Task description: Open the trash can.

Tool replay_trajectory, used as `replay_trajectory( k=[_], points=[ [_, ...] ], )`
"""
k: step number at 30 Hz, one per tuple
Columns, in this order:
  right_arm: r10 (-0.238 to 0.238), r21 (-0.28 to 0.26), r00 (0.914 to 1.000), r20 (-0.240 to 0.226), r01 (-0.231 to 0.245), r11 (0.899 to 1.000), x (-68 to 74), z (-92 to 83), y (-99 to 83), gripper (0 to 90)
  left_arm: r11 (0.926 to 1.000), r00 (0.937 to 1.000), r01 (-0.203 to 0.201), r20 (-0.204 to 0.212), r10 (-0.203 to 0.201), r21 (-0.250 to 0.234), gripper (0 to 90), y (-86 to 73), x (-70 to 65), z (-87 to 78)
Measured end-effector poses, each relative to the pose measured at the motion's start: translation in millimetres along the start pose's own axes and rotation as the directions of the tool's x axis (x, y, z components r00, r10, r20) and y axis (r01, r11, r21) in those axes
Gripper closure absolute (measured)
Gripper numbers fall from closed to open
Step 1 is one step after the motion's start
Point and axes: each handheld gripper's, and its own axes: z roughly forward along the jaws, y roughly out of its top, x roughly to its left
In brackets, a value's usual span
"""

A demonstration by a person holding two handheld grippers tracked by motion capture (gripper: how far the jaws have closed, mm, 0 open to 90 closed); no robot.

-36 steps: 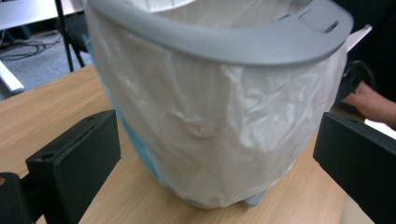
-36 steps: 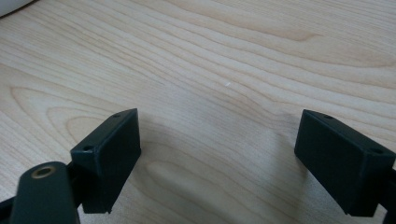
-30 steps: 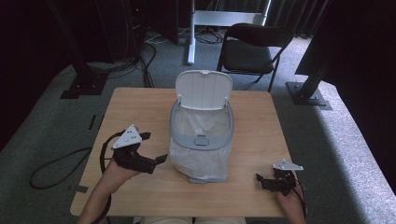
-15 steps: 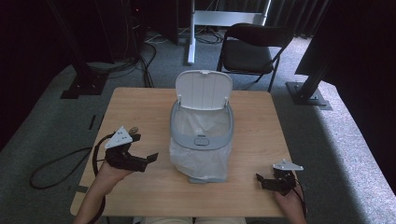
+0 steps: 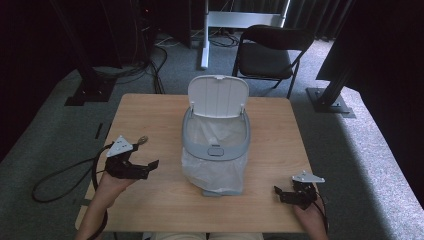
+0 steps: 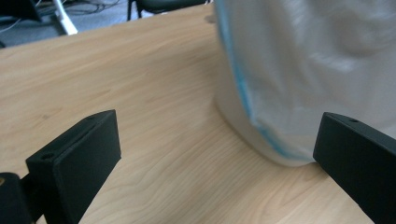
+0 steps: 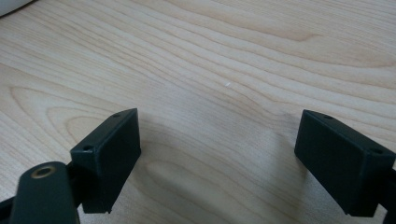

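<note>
- Tongs, left (image 5: 150,165): my left tongs stand wide apart and hold nothing; they hover low over the desk (image 5: 150,115) and point at the near left flank of the bin (image 5: 216,150). In the left gripper view the jaws frame the lower corner of the bin, near it but not touching.
- Tongs, right (image 5: 280,192): my right tongs are also apart and empty, resting close to the front right edge of the desk, well apart from the bin. The right gripper view looks along the jaws at bare wood grain.
- Bin: a small grey pedal-type bin stands upright in the middle of the desk, its white lid (image 5: 218,96) raised and leaning back toward the far side.
- Liner (image 6: 299,65): a thin whitish bag lines the bin, is folded over the grey rim (image 5: 215,150) and drapes down the outside walls; a blue seam shows along it in the left gripper view.
- Step in hand, as I judge it: an approach by the left tongs toward the draped liner or the bin wall; no grip is made yet.
- Next move, as I judge it: I should advance the left tongs until one jaw passes each side of a fold of liner, then close gently, since the film is slack and could slip or tear. The right tongs may need to come in and steady the bin.
</note>
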Motion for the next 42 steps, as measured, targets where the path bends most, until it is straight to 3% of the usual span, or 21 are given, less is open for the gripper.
replay_trajectory(
  k=[11,18,21,24,32,42],
  points=[
    [0.000,0.000,1.0000,0.000,0.000,1.000,0.0,0.0,0.0,13.5,0.9984,0.9973,0.047,-0.058,-0.046,0.031,0.9,-21.1,25.5,20.9],
    [0.000,0.000,1.0000,0.000,0.000,1.000,0.0,0.0,0.0,13.5,0.9953,0.9924,0.089,-0.089,-0.085,0.039,3.5,-33.0,45.8,28.0],
    [0.000,0.000,1.0000,0.000,0.000,1.000,0.0,0.0,0.0,13.6,0.9914,0.9872,0.123,-0.108,-0.117,0.046,3.7,-38.7,58.9,34.6],
    [0.000,0.000,1.0000,0.000,0.000,1.000,0.0,0.0,0.0,13.6,0.9897,0.9844,0.132,-0.124,-0.124,0.056,3.8,-41.0,65.9,37.7],
    [0.003,0.000,1.0000,0.003,-0.003,1.000,-0.1,0.0,0.0,13.6,0.9799,0.9690,0.181,-0.185,-0.163,0.083,4.1,-48.9,94.6,48.2],
    [0.008,0.000,1.0000,0.005,-0.008,1.000,-0.1,-0.1,-0.1,13.6,0.9651,0.9632,0.195,-0.220,-0.155,0.175,4.1,-61.3,116.7,71.5]
  ],
)
